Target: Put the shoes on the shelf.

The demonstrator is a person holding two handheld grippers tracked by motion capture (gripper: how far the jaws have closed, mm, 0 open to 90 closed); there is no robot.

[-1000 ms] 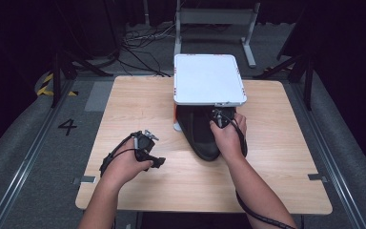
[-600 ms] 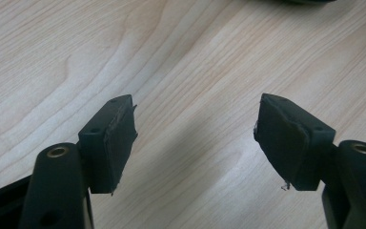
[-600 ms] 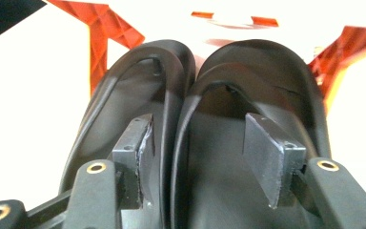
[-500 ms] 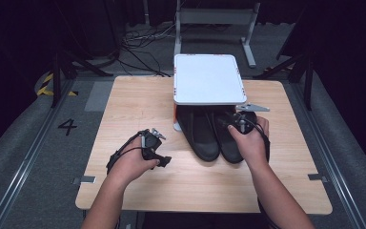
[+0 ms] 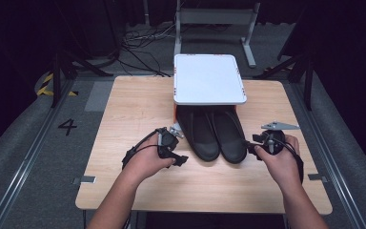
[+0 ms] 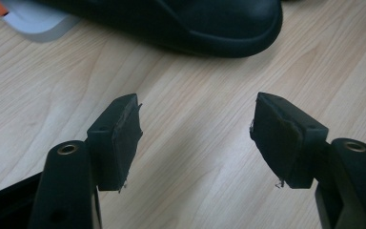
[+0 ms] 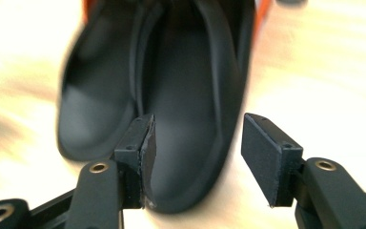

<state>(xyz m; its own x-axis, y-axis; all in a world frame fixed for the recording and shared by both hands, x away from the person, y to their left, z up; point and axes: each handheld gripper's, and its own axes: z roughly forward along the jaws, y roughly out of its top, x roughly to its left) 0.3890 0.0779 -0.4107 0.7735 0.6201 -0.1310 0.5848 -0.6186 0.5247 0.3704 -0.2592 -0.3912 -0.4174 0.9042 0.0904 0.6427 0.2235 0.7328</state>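
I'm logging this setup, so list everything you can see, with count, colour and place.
shoes: two, black, side by side mid-table, heels under the box lid
box lid: one, white, resting over the shoes at the table's far side
box: one, orange edge showing beneath the lid
table: one, light wood, centre
metal stand: one, grey, on the floor behind the table
cables: several, dark, on the floor behind
left gripper: black, open, left of the shoes
right gripper: black, open, right of the shoes
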